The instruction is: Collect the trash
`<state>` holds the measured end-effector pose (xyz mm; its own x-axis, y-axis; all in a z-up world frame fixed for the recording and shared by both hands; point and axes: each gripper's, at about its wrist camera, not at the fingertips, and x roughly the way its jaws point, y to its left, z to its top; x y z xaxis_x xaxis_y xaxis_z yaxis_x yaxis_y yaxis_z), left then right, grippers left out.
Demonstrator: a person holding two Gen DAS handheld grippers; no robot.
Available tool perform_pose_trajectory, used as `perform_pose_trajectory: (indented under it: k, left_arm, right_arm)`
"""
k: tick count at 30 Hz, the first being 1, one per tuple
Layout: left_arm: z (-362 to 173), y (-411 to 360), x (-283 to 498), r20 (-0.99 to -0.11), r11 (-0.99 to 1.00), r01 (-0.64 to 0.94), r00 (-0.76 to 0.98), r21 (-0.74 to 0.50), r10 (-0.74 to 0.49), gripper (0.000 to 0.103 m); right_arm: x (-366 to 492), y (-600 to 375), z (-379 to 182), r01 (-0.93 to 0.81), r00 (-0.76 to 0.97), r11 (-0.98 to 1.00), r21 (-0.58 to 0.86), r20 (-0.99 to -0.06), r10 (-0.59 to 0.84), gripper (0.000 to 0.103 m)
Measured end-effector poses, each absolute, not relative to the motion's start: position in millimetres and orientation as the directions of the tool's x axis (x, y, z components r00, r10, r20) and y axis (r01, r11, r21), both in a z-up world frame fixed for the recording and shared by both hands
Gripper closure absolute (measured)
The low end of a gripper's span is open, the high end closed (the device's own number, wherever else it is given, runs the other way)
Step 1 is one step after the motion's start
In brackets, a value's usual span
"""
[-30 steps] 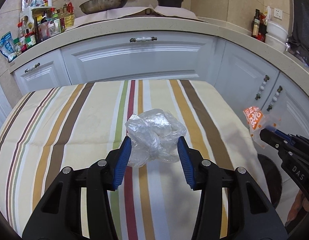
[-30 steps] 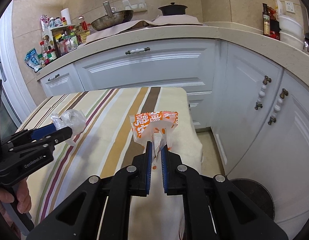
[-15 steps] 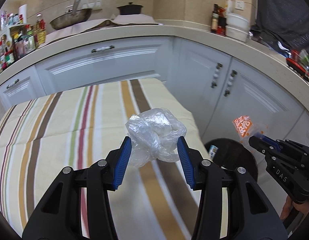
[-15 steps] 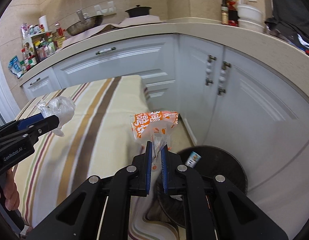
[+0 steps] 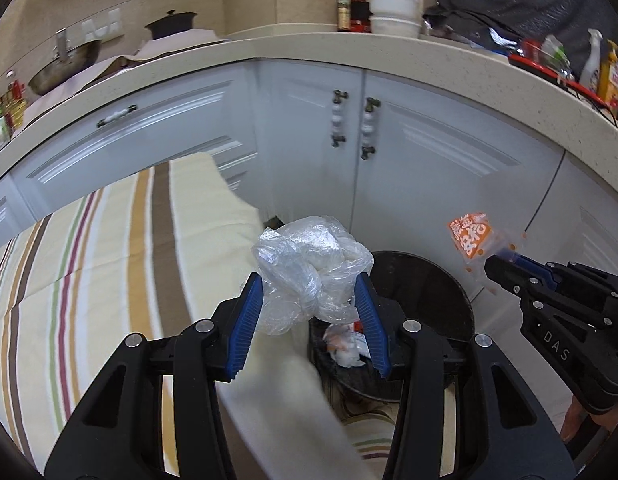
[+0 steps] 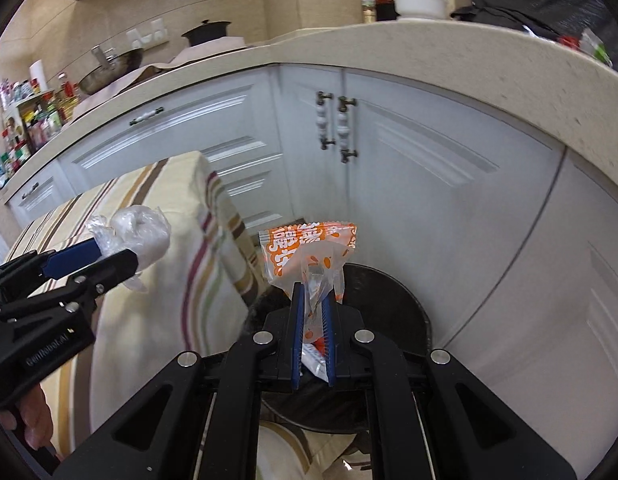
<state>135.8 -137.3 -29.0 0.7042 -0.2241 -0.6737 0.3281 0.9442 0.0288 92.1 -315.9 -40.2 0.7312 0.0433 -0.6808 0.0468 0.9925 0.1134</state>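
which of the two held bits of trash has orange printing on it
The snack wrapper pinched in the right hand-held gripper. The crumpled plastic bag in the left hand-held gripper is plain and clear.

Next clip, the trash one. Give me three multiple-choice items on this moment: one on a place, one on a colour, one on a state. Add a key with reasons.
1. Where is the trash bin?
A. on the counter
B. on the floor beside the striped table
C. inside a cabinet

2. What colour is the print on the snack wrapper?
A. green
B. orange
C. purple

3. How is the left gripper?
A. empty and wide open
B. shut on the crumpled plastic bag
C. resting on the table

Key: B, the bin stands below the table's edge; B, orange lettering shows; B, both blue pads press the bag.
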Motion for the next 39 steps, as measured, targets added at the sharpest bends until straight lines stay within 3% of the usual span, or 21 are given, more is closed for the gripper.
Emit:
perform_pose_trajectory:
  k: [11,12,14,15,21,39]
  left_arm:
    - [-49.8,-181.6,153.8,-0.704,0.928,0.368,0.675,0.060,-0.222,0.055]
    - [-51.8,-183.4,155.7,-0.706,0.929,0.366,0.674,0.062,-0.218,0.052]
    - [-57.2,-189.1,160.9,-0.716,0.928,0.367,0.666,0.069,-0.210,0.048]
    - [-58.8,-190.8,162.7,-0.719,0.928,0.367,0.663,0.071,-0.207,0.047]
    - [-61.3,-195.8,165.8,-0.718,0.924,0.373,0.664,0.078,-0.208,0.036]
    - [-16.1,-145.8,114.8,-0.613,0.941,0.329,0.761,0.080,-0.214,0.021]
  right_arm:
    - [102.6,-341.1,-56.9,0.098,0.721,0.987,0.130,-0.693,0.019,0.093]
    - [104.9,-343.2,-59.4,0.106,0.719,0.986,0.129,-0.695,0.014,0.091]
    - [107.8,-347.0,-63.6,0.121,0.715,0.985,0.126,-0.699,0.001,0.059]
    - [108.5,-349.0,-64.8,0.131,0.717,0.984,0.121,-0.697,-0.010,0.054]
    - [106.7,-354.9,-63.4,0.157,0.720,0.981,0.113,-0.693,-0.036,0.049]
    - [63.9,-325.2,-22.0,0.178,0.790,0.980,0.084,-0.606,-0.092,0.029]
